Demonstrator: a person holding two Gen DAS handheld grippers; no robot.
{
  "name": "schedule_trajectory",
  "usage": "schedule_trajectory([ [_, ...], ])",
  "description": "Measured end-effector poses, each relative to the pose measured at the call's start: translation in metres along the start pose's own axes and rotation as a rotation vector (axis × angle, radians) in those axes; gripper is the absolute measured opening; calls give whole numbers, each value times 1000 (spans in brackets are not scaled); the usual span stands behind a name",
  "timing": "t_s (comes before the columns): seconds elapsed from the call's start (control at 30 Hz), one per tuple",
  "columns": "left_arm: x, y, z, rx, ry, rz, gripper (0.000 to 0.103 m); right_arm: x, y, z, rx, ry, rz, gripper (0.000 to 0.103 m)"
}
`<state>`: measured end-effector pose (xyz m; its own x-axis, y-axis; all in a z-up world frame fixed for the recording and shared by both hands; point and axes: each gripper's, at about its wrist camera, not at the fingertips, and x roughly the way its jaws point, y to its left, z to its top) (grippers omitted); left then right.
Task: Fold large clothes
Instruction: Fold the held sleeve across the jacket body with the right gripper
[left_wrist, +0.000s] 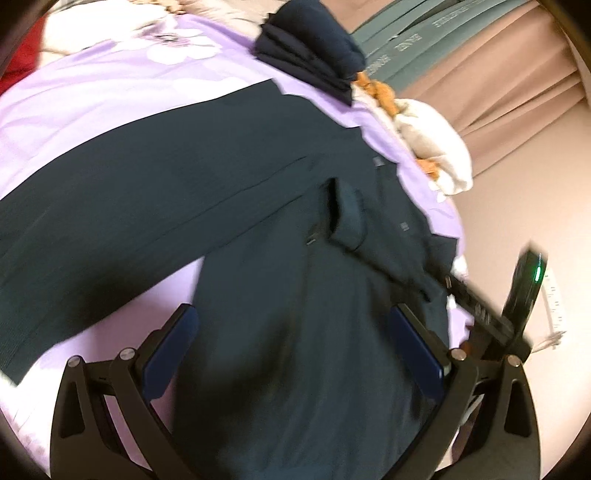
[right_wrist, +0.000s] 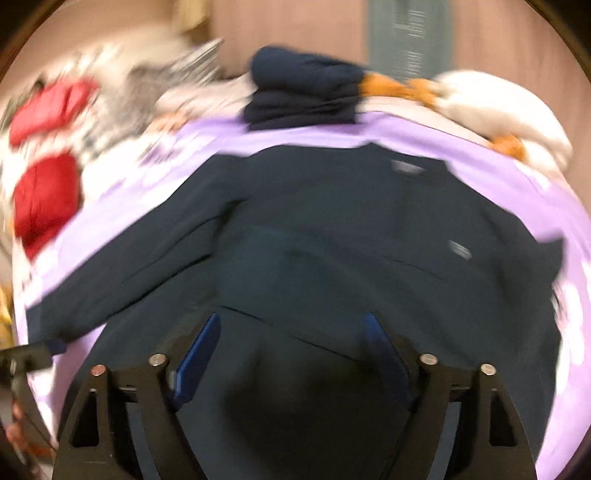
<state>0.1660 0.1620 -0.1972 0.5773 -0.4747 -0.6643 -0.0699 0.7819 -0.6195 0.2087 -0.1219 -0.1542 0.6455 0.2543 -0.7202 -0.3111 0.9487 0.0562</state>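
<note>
A large dark teal jacket (left_wrist: 258, 206) lies spread on a lilac flowered bed sheet (left_wrist: 110, 85), with one sleeve reaching off to the left. My left gripper (left_wrist: 295, 332) hovers over the lower body of the jacket, its blue pads (left_wrist: 171, 347) wide apart and gripping nothing. In the blurred right wrist view the same jacket (right_wrist: 332, 221) fills the middle, sleeve (right_wrist: 129, 266) running to the lower left. My right gripper (right_wrist: 291, 350) stands open above the cloth, nothing pinched between its pads (right_wrist: 195, 358). The right gripper's body (left_wrist: 517, 306) shows at the bed's right edge.
A folded navy pile (left_wrist: 310, 55) (right_wrist: 303, 92) sits at the far side of the bed. A white and orange bundle (left_wrist: 428, 140) (right_wrist: 498, 107) lies to its right. Red items (right_wrist: 44, 199) are at the far left. Pink curtains (left_wrist: 498, 74) hang behind.
</note>
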Motion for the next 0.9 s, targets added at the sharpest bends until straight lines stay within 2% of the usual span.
schedule_trajectory([
  [0.07, 17, -9, 12, -15, 17, -53, 103, -16, -35, -16, 90, -14, -33, 84],
  [0.17, 51, -18, 27, -66, 90, -147, 102, -32, -76, -37, 205, -33, -34, 84],
  [0.23, 80, -27, 34, -91, 154, -195, 102, -43, -92, -52, 264, -59, -15, 84],
  [0.33, 112, -39, 43, -103, 214, -218, 102, -54, -100, -74, 322, -91, 36, 84],
  [0.43, 136, -43, 53, -135, 220, -227, 102, -58, -87, -89, 340, -109, 68, 84],
  [0.6, 158, -44, 65, -181, 201, -232, 102, -58, -95, -100, 348, -123, 93, 84],
  [0.77, 167, -48, 74, -184, 137, -230, 101, -50, -99, -100, 392, -127, 161, 84],
  [0.8, 168, -48, 76, -184, 118, -229, 97, -48, -100, -102, 400, -128, 166, 84],
  [0.87, 169, -47, 79, -181, 92, -230, 74, -46, -100, -101, 403, -131, 155, 84],
  [0.9, 171, -45, 80, -186, 87, -232, 44, -45, -100, -101, 402, -136, 145, 84],
])
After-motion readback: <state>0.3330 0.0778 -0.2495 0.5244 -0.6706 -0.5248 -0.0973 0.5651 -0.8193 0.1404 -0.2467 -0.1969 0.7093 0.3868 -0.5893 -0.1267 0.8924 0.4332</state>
